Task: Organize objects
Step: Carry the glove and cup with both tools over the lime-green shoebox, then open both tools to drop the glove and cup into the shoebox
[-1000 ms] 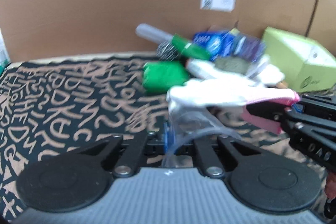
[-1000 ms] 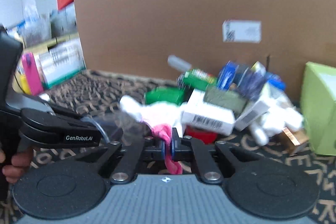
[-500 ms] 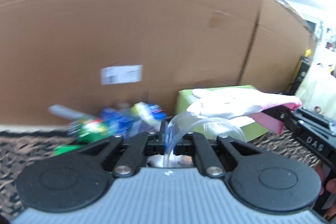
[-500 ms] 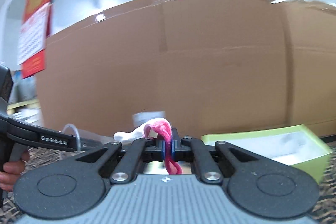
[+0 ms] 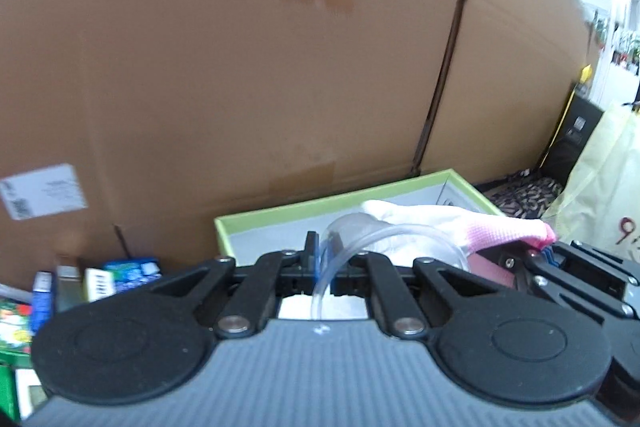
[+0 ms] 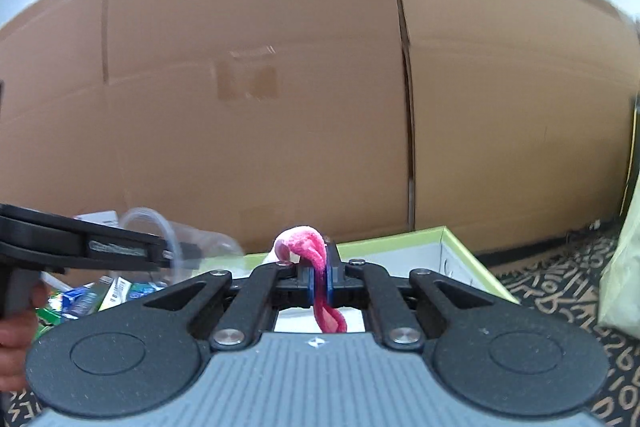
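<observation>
My left gripper (image 5: 320, 259) is shut on the rim of a clear plastic cup (image 5: 384, 239), held above the open green box (image 5: 280, 215). My right gripper (image 6: 319, 279) is shut on the pink cuff of a white glove (image 6: 308, 247). In the left wrist view the glove (image 5: 440, 221) stretches across just behind the cup, over the box. In the right wrist view the cup (image 6: 192, 243) and the left gripper sit at the left, and the green box (image 6: 452, 247) lies below and ahead. The box's inside is white.
A tall cardboard wall (image 5: 280, 67) stands close behind the box. A pile of small packages (image 5: 100, 279) lies at the left on the patterned cloth (image 6: 560, 287). A pale yellow bag (image 5: 600, 187) stands at the right.
Both grippers have risen and swung right from over the pile of packages to over the green box, carrying the cup and glove with them. Both stayed shut.
</observation>
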A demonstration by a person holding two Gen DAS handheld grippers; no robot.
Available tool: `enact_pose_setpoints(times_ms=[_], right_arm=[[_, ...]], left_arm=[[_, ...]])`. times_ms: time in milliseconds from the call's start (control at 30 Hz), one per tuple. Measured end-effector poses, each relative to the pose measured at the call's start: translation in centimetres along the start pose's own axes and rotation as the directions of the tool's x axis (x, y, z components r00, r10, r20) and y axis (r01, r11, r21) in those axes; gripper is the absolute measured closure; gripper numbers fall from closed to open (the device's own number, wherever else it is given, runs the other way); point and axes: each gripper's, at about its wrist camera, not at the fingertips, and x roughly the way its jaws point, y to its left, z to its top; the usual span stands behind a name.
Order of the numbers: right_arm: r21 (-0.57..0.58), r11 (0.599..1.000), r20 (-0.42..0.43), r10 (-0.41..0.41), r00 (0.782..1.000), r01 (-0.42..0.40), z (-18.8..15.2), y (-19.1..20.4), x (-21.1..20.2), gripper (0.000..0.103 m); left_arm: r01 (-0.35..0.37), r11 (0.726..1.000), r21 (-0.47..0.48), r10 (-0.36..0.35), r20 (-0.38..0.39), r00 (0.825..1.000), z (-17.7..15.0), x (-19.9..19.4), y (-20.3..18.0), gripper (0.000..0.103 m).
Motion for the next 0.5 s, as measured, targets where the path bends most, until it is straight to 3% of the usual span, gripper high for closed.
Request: enact_pose_setpoints(times_ms=[100, 167, 200, 233, 267, 300, 333, 367, 400, 433, 500], right_arm=[[0.010, 1.000, -0.025, 0.023, 0.999, -0.023, -0.2, -0.7, 1.8, 0.096], [0.015, 0.999, -0.059, 0.038, 0.998, -0.037, -0.6, -0.8, 3.3, 0.096], [0.016, 0.999, -0.087, 0.044, 0.995, -0.043, -0.8, -1.1, 4.0, 0.096], [0.003, 0.999, -0.121, 0.038, 0.992, -0.038, -1.2, -1.0, 4.7, 0.095], [-0.032, 0.999, -0.174, 0.019, 0.985, -0.025, -1.5, -0.8, 5.7, 0.089], [-0.067, 0.998, -0.217, -0.001, 0.976, -0.014, -1.8, -0.5, 6.3, 0.083], [-0.106, 0.994, -0.257, -0.020, 0.966, -0.008, -2.0, -0.3, 6.8, 0.068], [-0.142, 0.990, -0.285, -0.039, 0.958, -0.002, -2.2, -0.2, 7.0, 0.048], [-0.169, 0.985, -0.293, -0.067, 0.954, 0.017, -2.3, -0.2, 6.9, 0.038], [-0.190, 0.981, -0.286, -0.101, 0.953, 0.047, -2.2, -0.2, 6.7, 0.030], [-0.218, 0.972, -0.256, -0.149, 0.955, 0.093, -2.0, -0.2, 5.6, 0.029]], left_arm=[[-0.041, 0.999, 0.016, 0.041, -0.024, 0.999, -0.2, 2.3, -0.1, 0.099], [-0.060, 0.998, 0.027, 0.061, -0.028, 0.998, -0.6, 3.4, 0.1, 0.093], [-0.067, 0.997, 0.033, 0.068, -0.029, 0.997, -0.8, 3.8, 0.2, 0.086], [-0.069, 0.997, 0.037, 0.070, -0.034, 0.997, -1.2, 3.9, 0.4, 0.058], [-0.077, 0.997, 0.032, 0.078, -0.029, 0.997, -1.5, 3.8, 0.7, 0.036], [-0.068, 0.997, 0.030, 0.068, 0.000, 0.998, -1.8, 3.4, 0.9, 0.034], [-0.073, 0.997, 0.031, 0.072, 0.023, 0.997, -2.0, 2.9, 0.9, 0.025], [-0.081, 0.996, 0.033, 0.080, 0.037, 0.996, -2.2, 2.5, 0.9, 0.014], [-0.084, 0.996, 0.035, 0.082, 0.050, 0.995, -2.4, 2.2, 0.9, 0.010], [-0.084, 0.996, 0.034, 0.081, 0.063, 0.995, -2.4, 1.7, 1.0, 0.002], [-0.084, 0.996, 0.025, 0.081, 0.085, 0.993, -2.4, 0.9, 0.8, 0.000]])
